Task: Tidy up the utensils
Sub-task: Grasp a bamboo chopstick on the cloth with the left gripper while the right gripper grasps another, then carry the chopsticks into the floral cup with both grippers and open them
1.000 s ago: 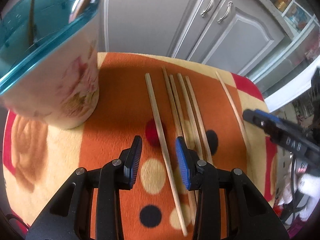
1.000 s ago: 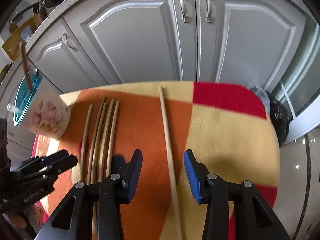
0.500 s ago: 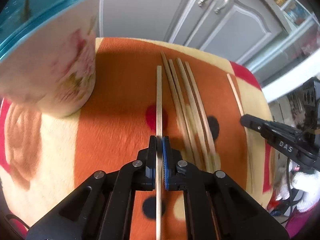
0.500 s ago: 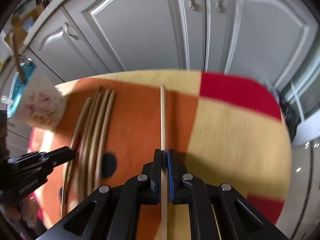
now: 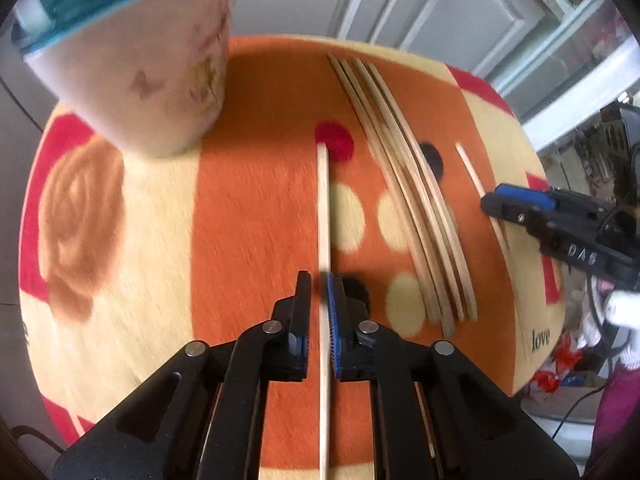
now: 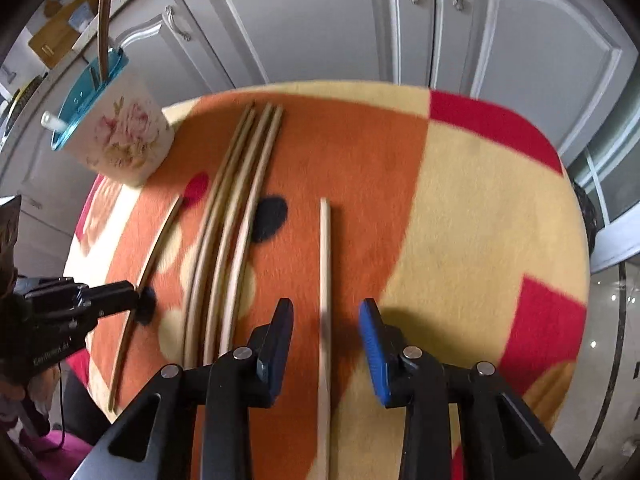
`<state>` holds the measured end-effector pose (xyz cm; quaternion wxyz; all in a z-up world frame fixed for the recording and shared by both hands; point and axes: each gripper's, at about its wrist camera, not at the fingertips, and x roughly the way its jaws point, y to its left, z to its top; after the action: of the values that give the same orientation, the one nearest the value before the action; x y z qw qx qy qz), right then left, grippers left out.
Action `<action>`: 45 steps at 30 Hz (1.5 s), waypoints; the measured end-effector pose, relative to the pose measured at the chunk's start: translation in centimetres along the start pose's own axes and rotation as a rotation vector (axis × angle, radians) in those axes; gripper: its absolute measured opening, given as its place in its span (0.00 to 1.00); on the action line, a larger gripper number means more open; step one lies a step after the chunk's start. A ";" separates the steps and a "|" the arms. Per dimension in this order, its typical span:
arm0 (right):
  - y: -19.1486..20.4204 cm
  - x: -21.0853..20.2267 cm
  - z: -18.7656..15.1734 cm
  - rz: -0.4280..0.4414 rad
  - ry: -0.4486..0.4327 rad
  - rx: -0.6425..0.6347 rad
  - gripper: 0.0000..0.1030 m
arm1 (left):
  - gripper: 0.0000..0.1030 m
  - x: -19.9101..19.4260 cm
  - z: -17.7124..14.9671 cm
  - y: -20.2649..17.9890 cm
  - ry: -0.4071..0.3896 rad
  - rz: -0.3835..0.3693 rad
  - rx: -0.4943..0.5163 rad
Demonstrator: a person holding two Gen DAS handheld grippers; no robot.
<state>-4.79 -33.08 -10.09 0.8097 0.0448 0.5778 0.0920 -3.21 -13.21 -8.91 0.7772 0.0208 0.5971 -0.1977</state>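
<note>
My left gripper (image 5: 319, 284) is shut on a wooden chopstick (image 5: 323, 208) that points toward the floral utensil holder (image 5: 152, 76). Several more chopsticks (image 5: 416, 208) lie bundled to its right on the orange blanket. My right gripper (image 6: 326, 312) is open, its jaws on either side of a single chopstick (image 6: 325, 248) lying on the blanket. The left gripper also shows in the right wrist view (image 6: 120, 294), holding its chopstick (image 6: 160, 240). The holder (image 6: 120, 140) has a blue rim and utensils inside. The right gripper shows at the right edge of the left wrist view (image 5: 516, 204).
The round table (image 6: 480, 220) is covered by an orange, cream and red blanket. Grey cabinet doors (image 6: 340, 24) stand behind it. The table edge drops off to a tiled floor (image 6: 624, 320) on the right.
My right gripper has opened and let go of its chopstick, which now lies on the blanket. Both grippers have pulled back toward me. The left stays shut on its chopstick.
</note>
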 end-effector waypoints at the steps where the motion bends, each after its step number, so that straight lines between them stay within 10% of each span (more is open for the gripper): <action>1: 0.2 0.2 0.5 -0.005 0.000 -0.012 0.32 | 0.14 0.1 0.4 0.0 -0.004 0.005 0.005; 11: 0.0 2.3 3.3 -0.038 -0.007 -0.059 0.06 | 0.16 2.4 3.9 -2.4 -0.016 0.102 0.115; 17: -0.3 1.1 3.3 0.016 -0.033 -0.035 0.05 | 0.04 1.9 4.3 -1.5 0.012 -0.009 0.060; 45: 6.1 -16.5 -0.1 0.129 -0.359 -0.166 0.05 | 0.04 -19.7 -0.7 1.1 -0.380 -0.128 0.078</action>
<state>-10.68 -30.47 6.29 0.8931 0.0306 0.4105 0.1816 -7.64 -6.44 9.12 0.8602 -0.0247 0.4319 -0.2700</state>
